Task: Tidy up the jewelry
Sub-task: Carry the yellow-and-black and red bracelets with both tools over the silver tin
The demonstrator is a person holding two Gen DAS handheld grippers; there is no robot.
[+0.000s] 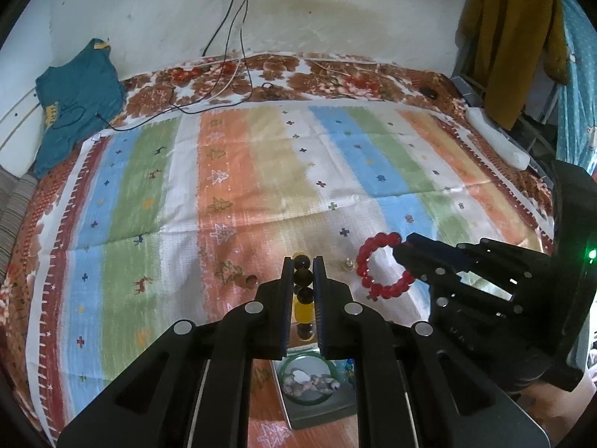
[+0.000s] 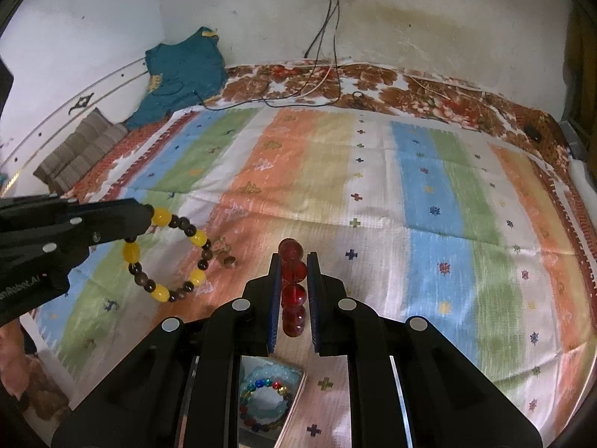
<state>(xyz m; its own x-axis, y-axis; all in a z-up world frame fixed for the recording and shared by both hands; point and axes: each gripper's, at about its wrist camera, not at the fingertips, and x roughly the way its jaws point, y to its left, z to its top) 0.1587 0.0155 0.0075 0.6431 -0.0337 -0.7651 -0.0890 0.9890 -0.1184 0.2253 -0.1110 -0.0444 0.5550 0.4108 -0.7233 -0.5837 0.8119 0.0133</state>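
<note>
Left gripper (image 1: 303,291): clamped on yellow-and-dark beaded bracelet (image 2: 168,254), held above striped bedsheet (image 1: 261,171).
Right gripper (image 2: 294,291): clamped on red glass-bead bracelet (image 1: 380,265).
Metal tray (image 2: 294,403): below grippers, holding beaded bracelets.

The bedspread (image 2: 373,194) runs in blue, green, orange, yellow and white stripes dotted with small crosses. One bracelet (image 2: 166,257) alternates yellow and dark brown beads; the other bracelet (image 1: 380,267) is translucent red.
</note>
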